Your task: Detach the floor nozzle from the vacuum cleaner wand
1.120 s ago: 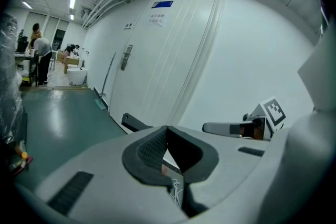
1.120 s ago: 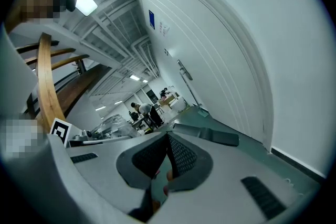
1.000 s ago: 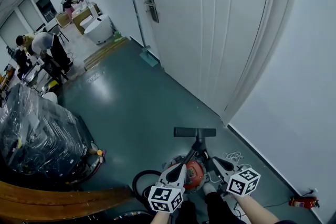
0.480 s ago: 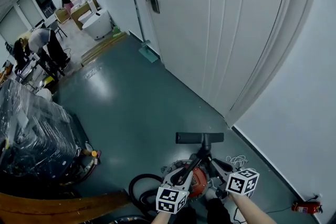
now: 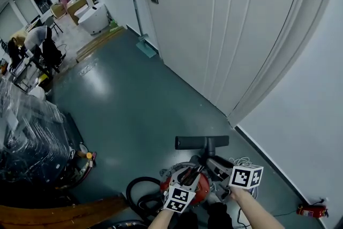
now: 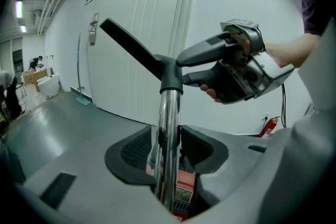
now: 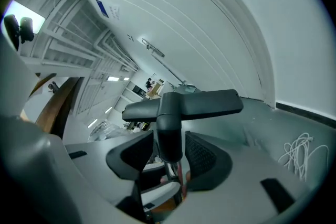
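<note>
The black floor nozzle (image 5: 202,142) lies crosswise on the green floor, joined by its neck to a chrome wand (image 6: 168,134) that rises from the red vacuum body (image 5: 185,186). My left gripper (image 5: 188,173) straddles the chrome wand (image 6: 168,144); its jaws are opening, with the wand between the pads. My right gripper (image 5: 211,162) sits further up, around the nozzle's black neck (image 7: 169,136); its jaws are opening too, with the neck between them (image 7: 169,150). The nozzle (image 7: 184,105) fills the right gripper view. The right gripper (image 6: 236,65) shows in the left gripper view.
A black hose (image 5: 140,193) loops left of the vacuum. White cable (image 5: 242,160) and a red fire extinguisher (image 5: 308,212) lie by the right wall. A white door wall (image 5: 225,35) stands ahead. A wrapped pallet (image 5: 27,142) and a wooden board (image 5: 59,212) are left; people work far off.
Both grippers have sunk toward the vacuum and now sit around the wand and nozzle neck. Their jaws, shut before, have spread apart.
</note>
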